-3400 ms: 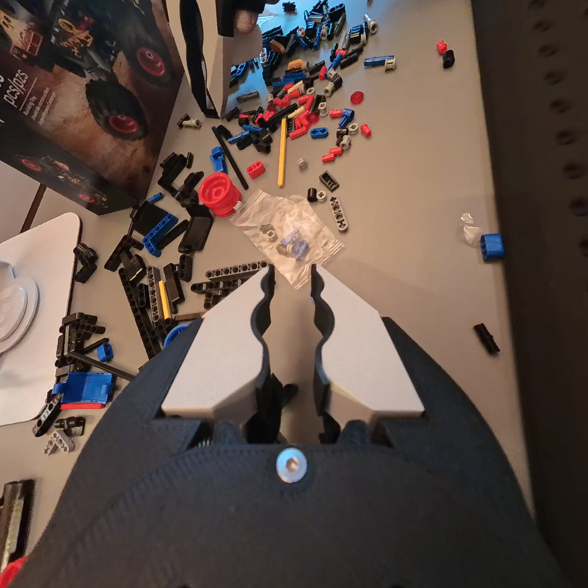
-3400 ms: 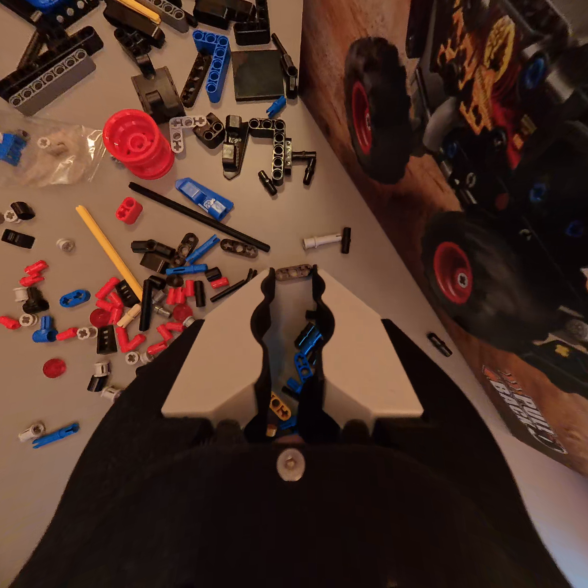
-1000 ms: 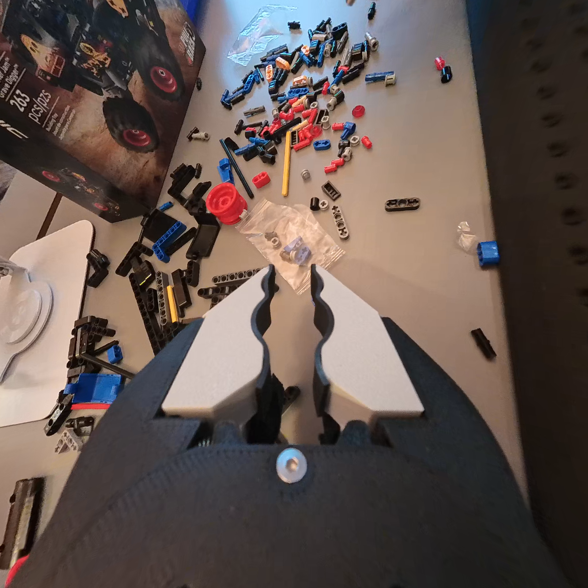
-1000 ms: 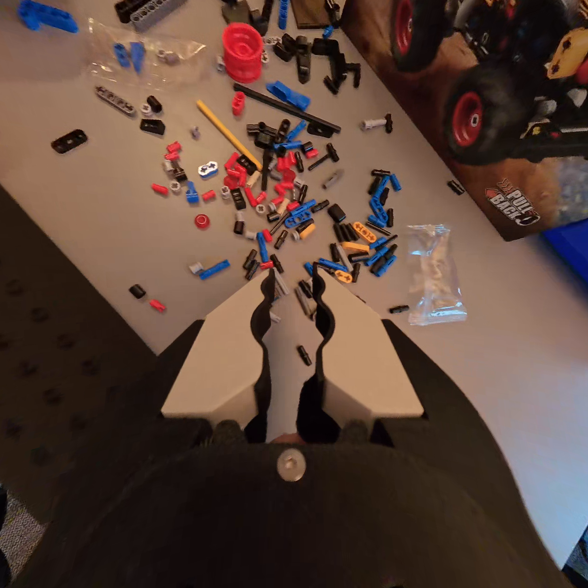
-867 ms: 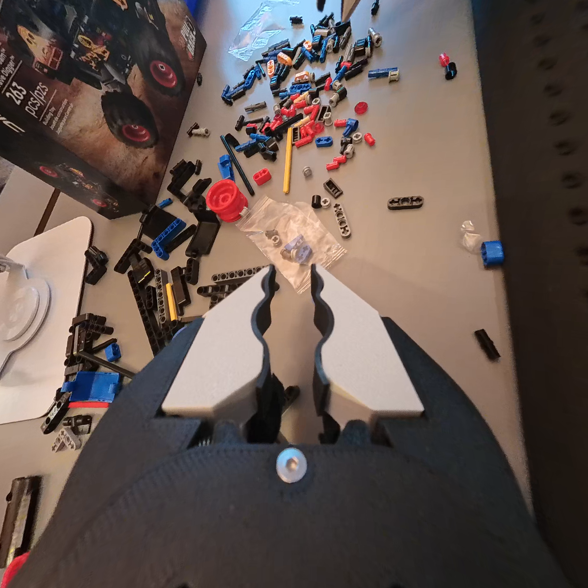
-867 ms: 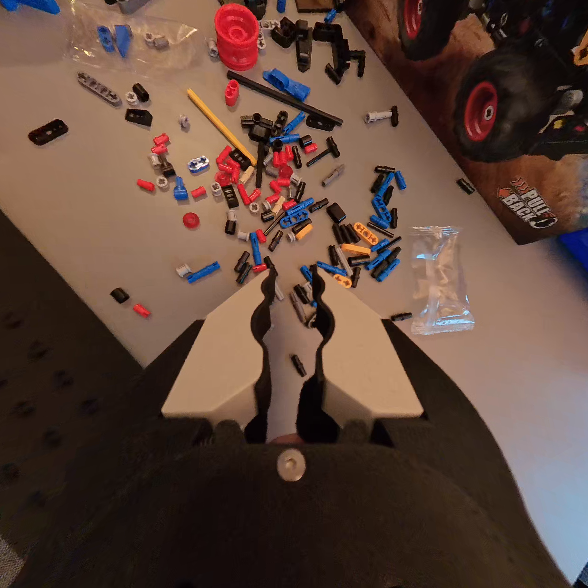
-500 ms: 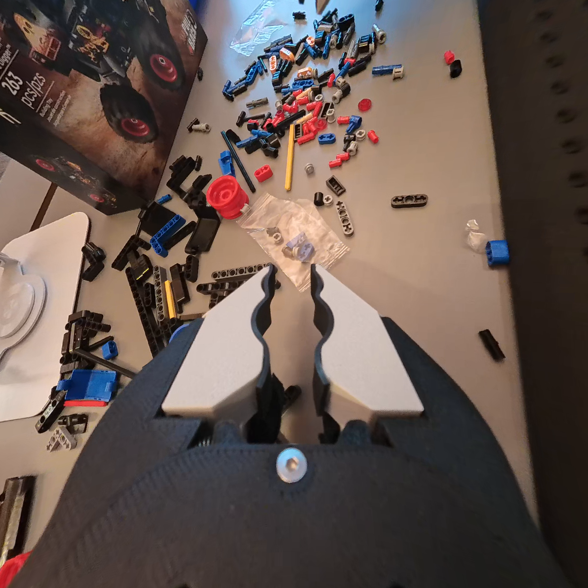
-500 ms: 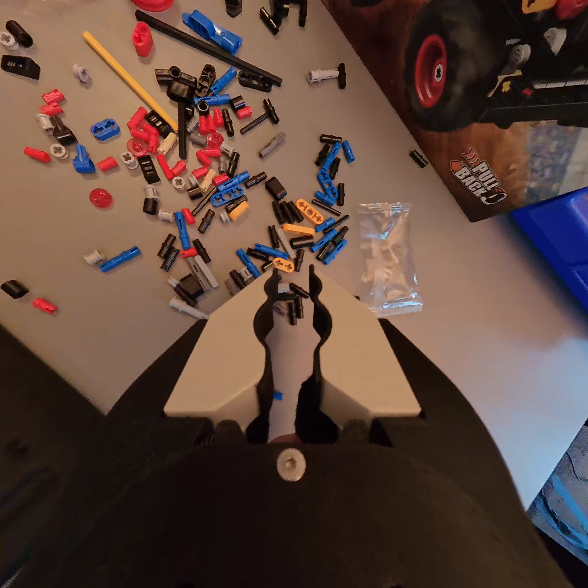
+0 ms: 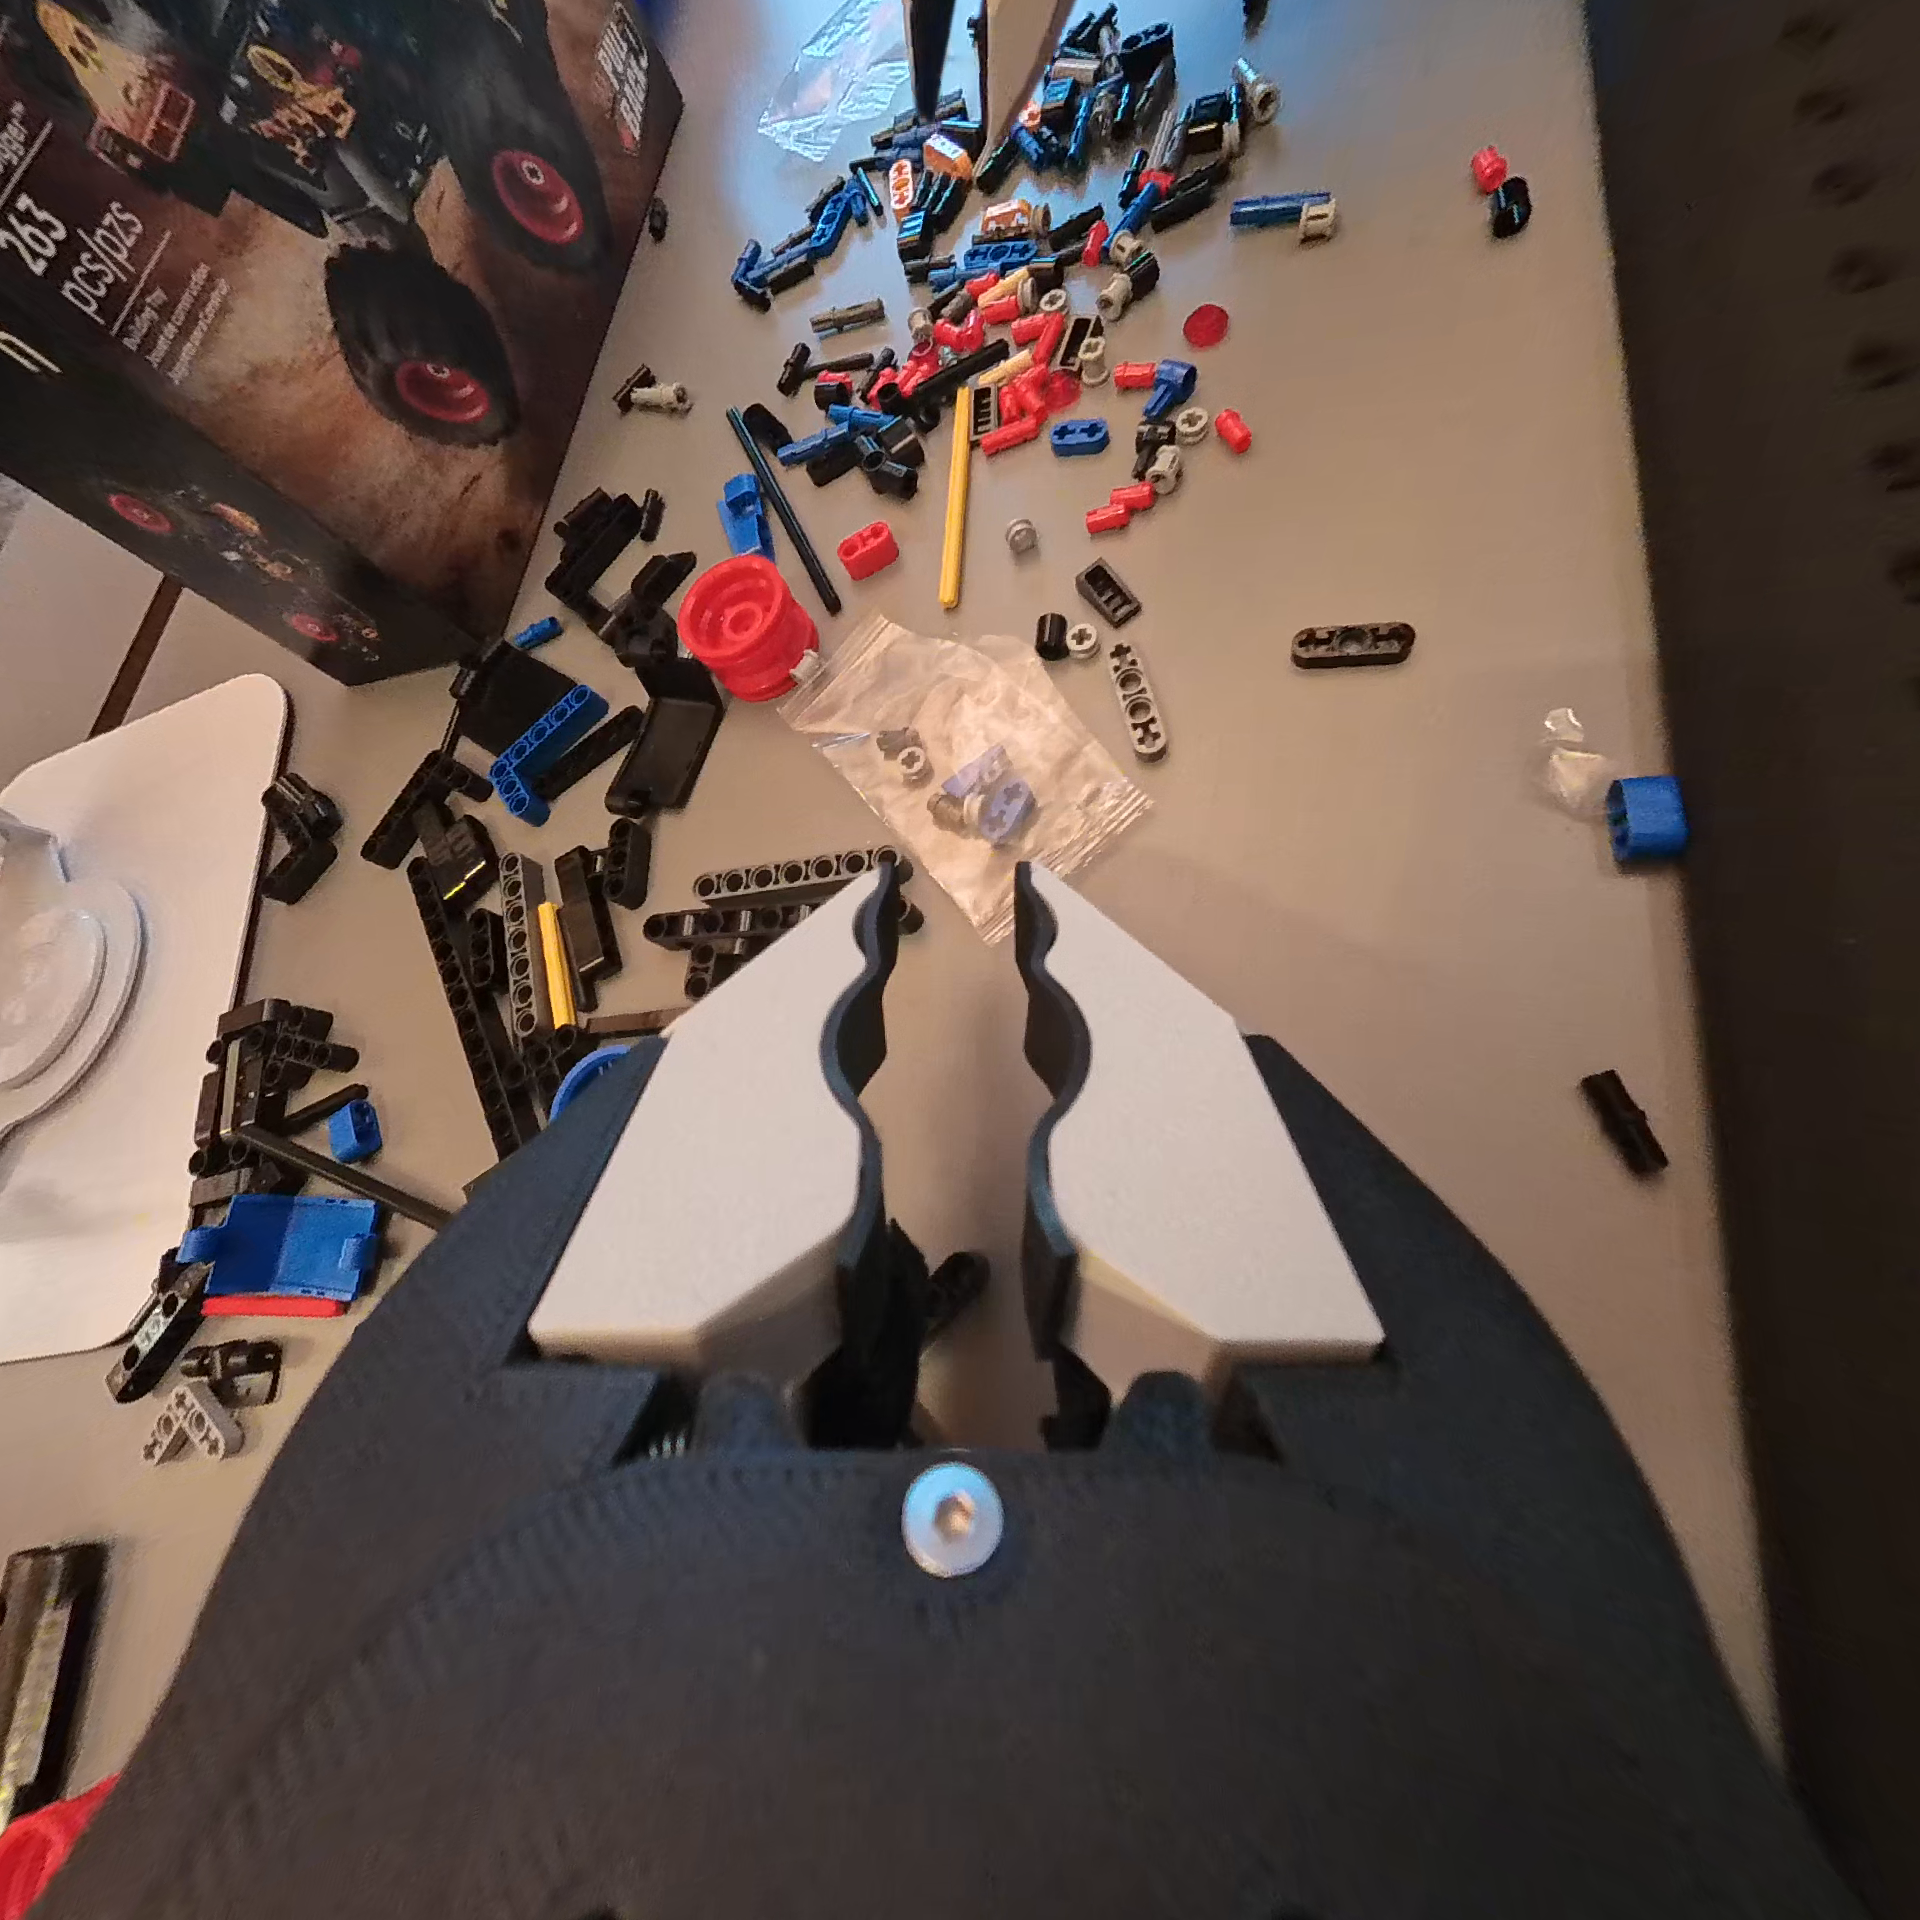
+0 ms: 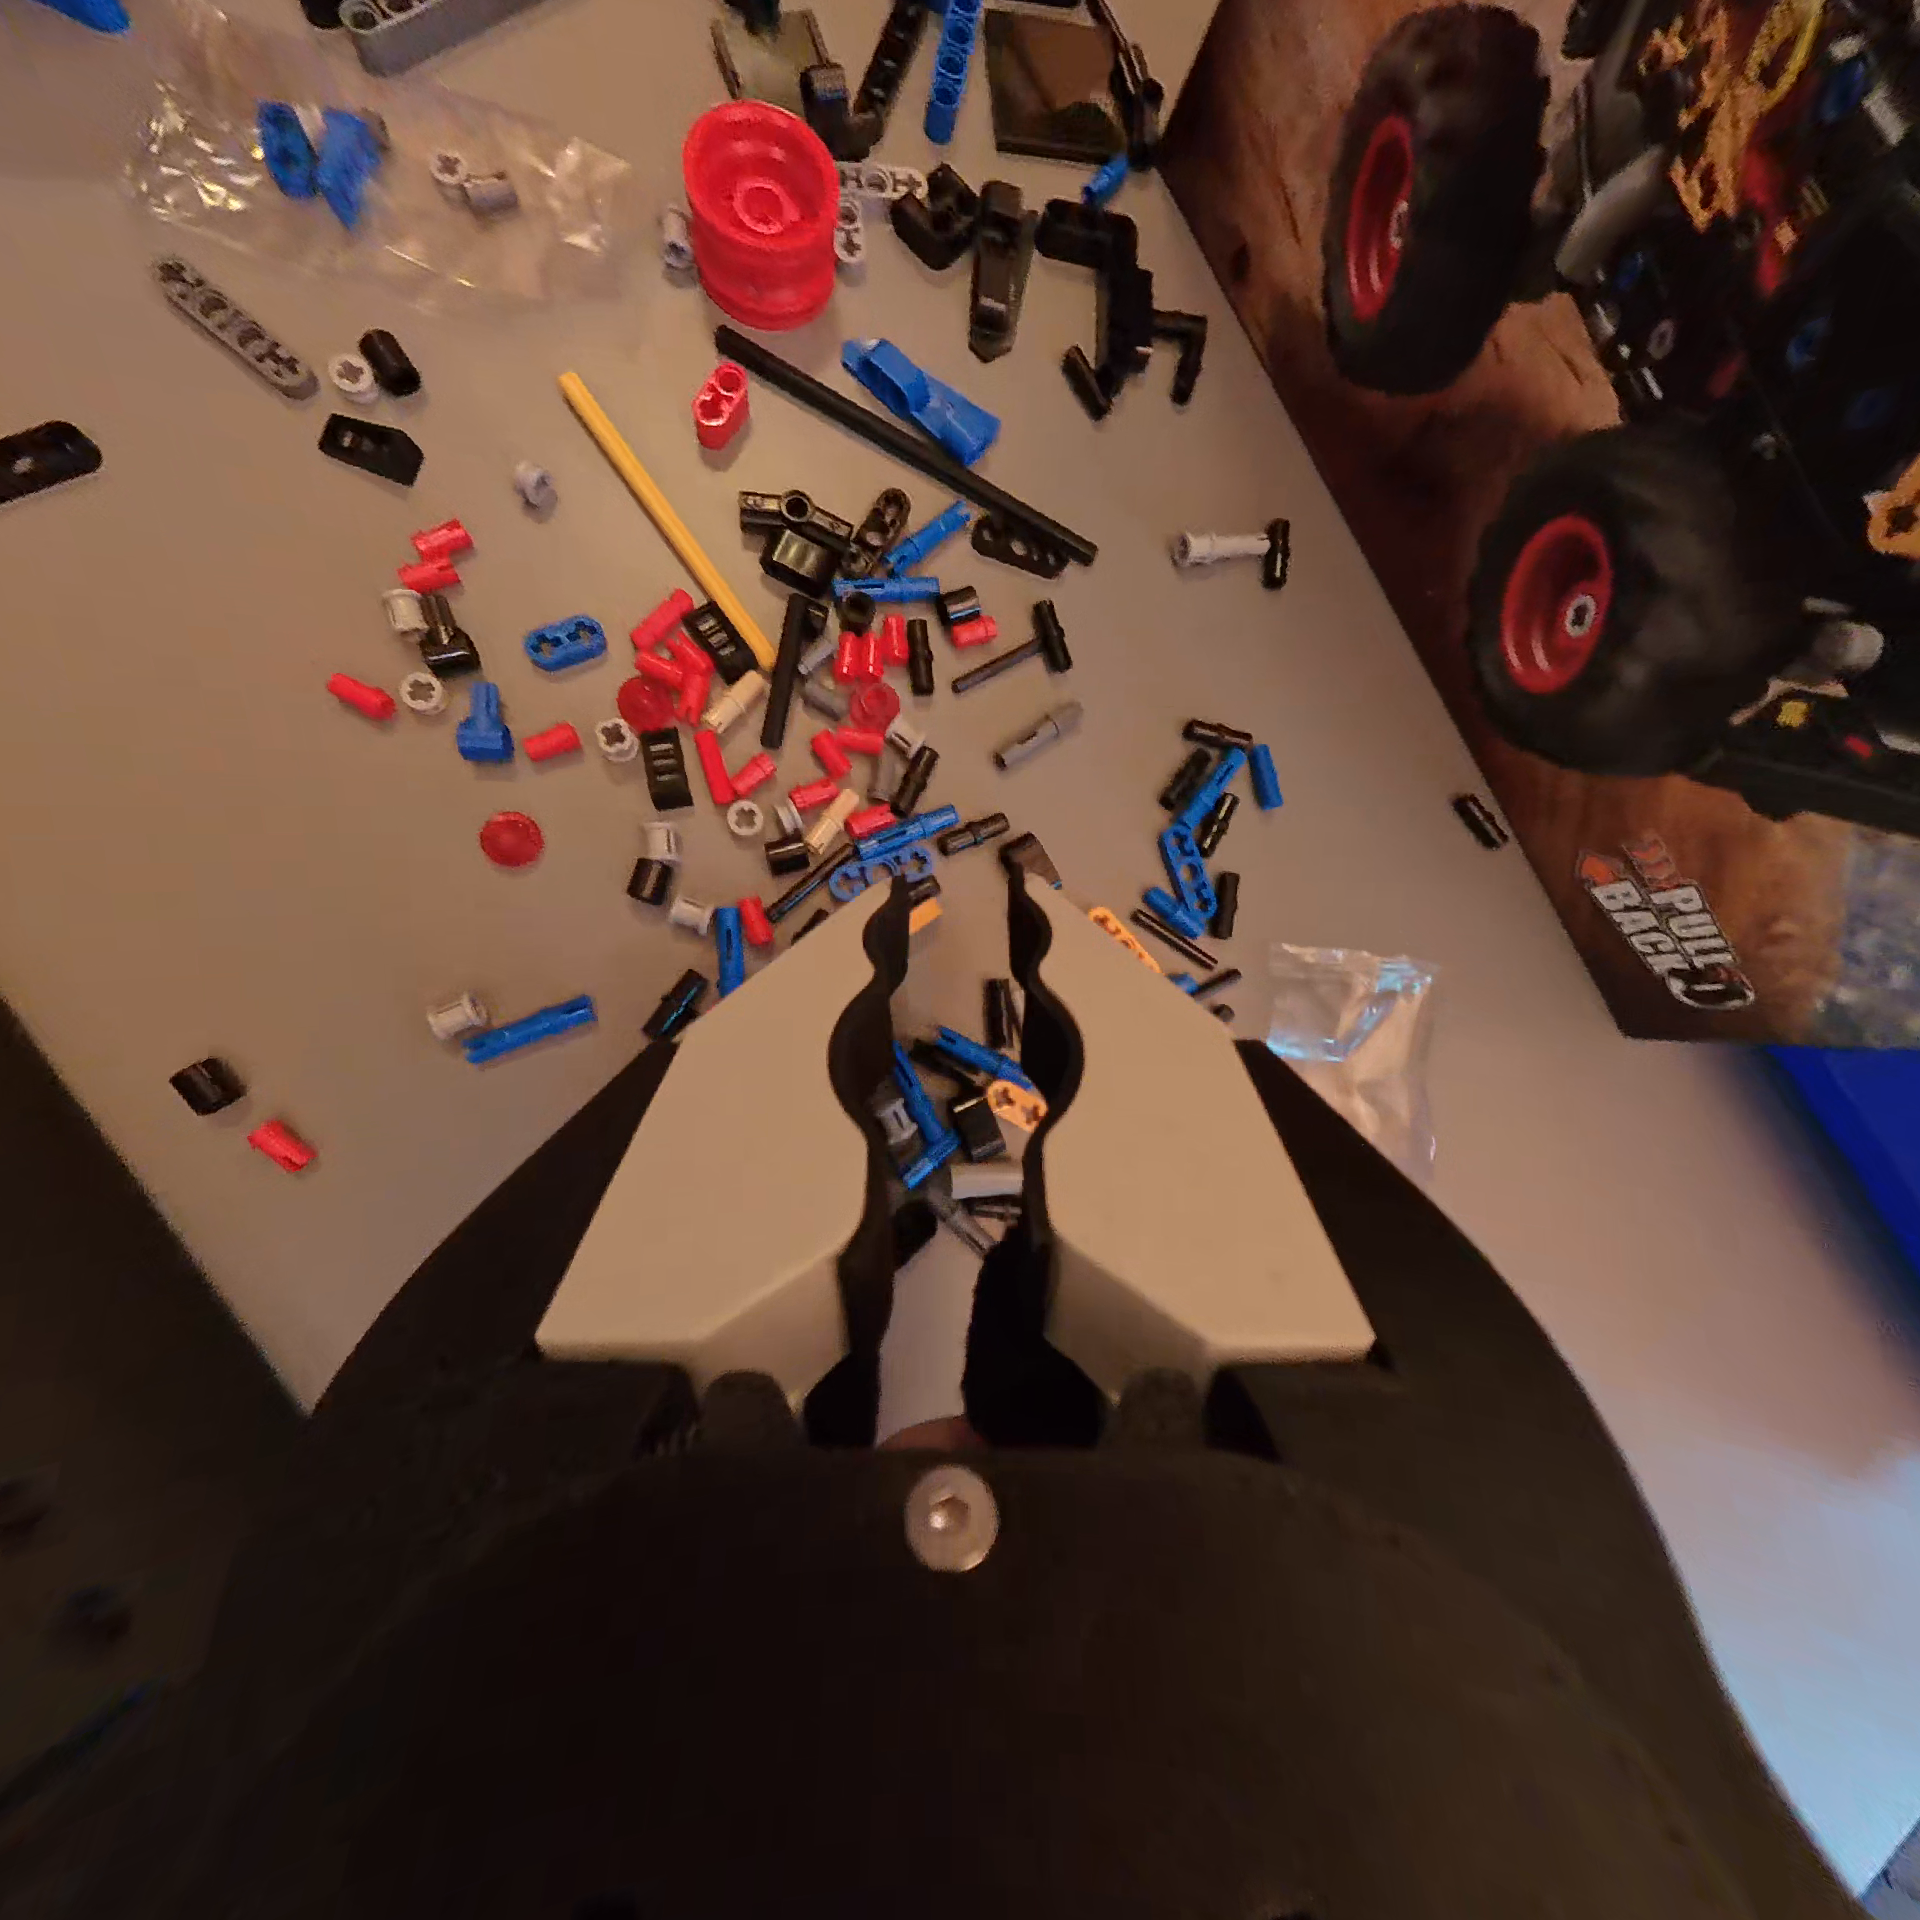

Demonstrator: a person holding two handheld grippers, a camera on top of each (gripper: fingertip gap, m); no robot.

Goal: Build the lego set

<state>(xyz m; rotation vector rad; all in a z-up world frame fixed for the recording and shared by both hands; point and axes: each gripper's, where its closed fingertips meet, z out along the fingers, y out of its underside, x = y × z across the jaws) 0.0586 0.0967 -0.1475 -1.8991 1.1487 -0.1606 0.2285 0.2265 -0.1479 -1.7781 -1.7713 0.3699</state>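
Note:
Loose lego pieces cover the grey table (image 9: pixel 1403 987). My left gripper (image 9: pixel 951 883) is open and empty, hovering just short of a clear bag of small parts (image 9: pixel 966 769) and beside black beams (image 9: pixel 790 894). My right gripper (image 10: pixel 956 883) is open and low over the pile of small red, blue and black pins (image 10: pixel 790 707). Blue pins (image 10: pixel 920 1117) and an orange piece (image 10: pixel 1013 1101) lie on the table between its fingers. The tips of the right gripper (image 9: pixel 977 62) show at the top of the left wrist view.
The lego box (image 9: pixel 260 312) (image 10: pixel 1610 468) stands along one side. A red wheel hub (image 10: pixel 764 213), a yellow axle (image 10: pixel 665 520), a long black axle (image 10: pixel 904 447) and an empty clear bag (image 10: pixel 1351 1029) lie about. A black three-hole beam (image 9: pixel 1351 644) lies apart. A white board (image 9: pixel 135 935) is at the left. The table edge (image 10: pixel 156 1060) is close. The gap from one gripper's tips to the other's is roughly 20 cm. Between my right fingertips and the yellow axle (image 10: pixel 665 520) there is roughly 10 cm. My left wrist view (image 9: pixel 959 498) looks at it from another angle.
The black three-hole beam my right gripper held 3.4 s ago now lies on the table. The right gripper drew back, then came forward and down over the small-parts pile. The left gripper barely moved.

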